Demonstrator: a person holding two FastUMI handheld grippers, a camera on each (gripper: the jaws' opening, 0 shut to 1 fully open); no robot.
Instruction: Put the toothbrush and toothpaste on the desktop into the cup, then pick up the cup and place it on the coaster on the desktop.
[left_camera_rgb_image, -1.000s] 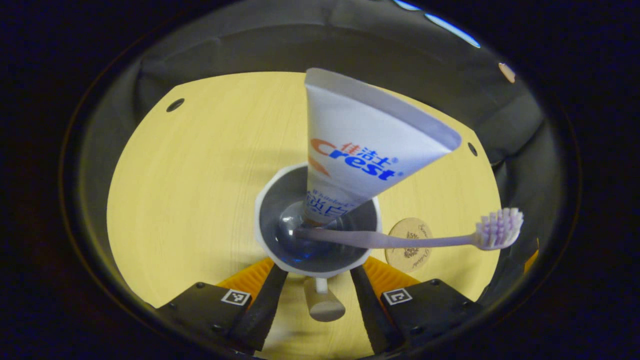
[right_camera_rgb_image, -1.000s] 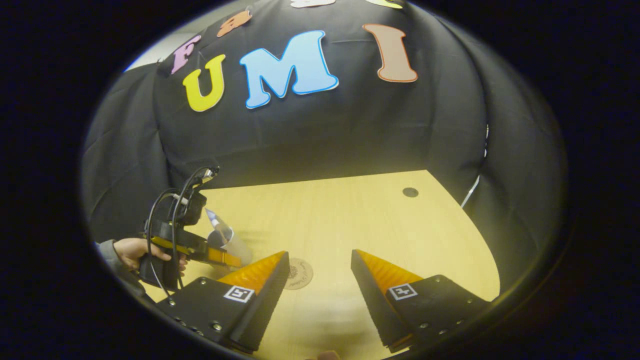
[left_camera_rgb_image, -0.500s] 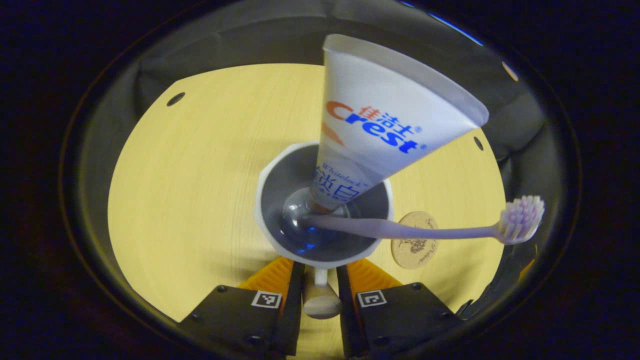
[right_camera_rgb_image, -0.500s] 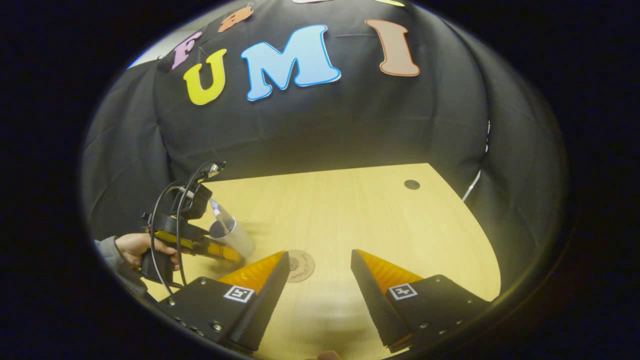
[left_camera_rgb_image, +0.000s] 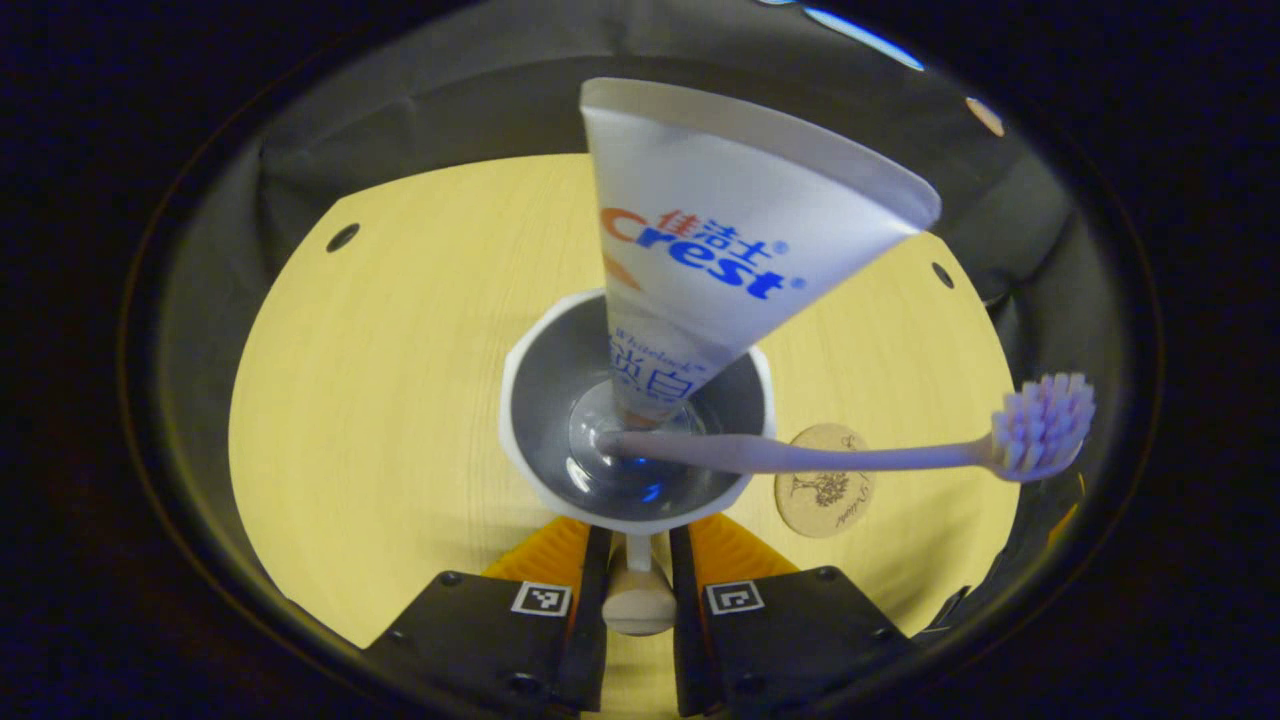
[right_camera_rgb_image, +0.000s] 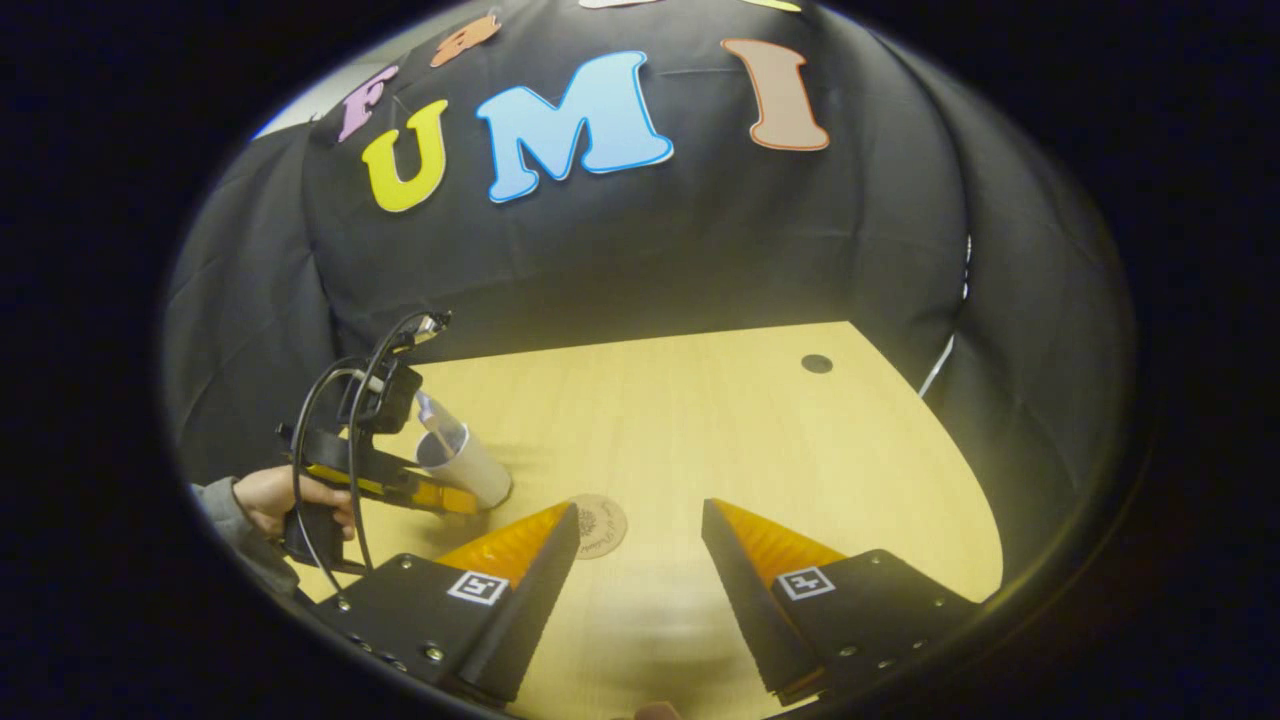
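Cup, white rim, grey inside, handle pinched between pressed-in jaws of left gripper; stands on pale wooden desktop. Contents: toothpaste, white tube, cap down, leaning; toothbrush, pale purple, bristle head out over rim. Coaster, round, wooden, just beside cup. Right gripper, jaws spread, holding nothing, above desktop near coaster.

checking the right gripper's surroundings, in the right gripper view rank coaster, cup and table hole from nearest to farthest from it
1. coaster, just ahead of the right gripper, by its left finger.
2. cup, farther left, at the left gripper.
3. table hole, far right.
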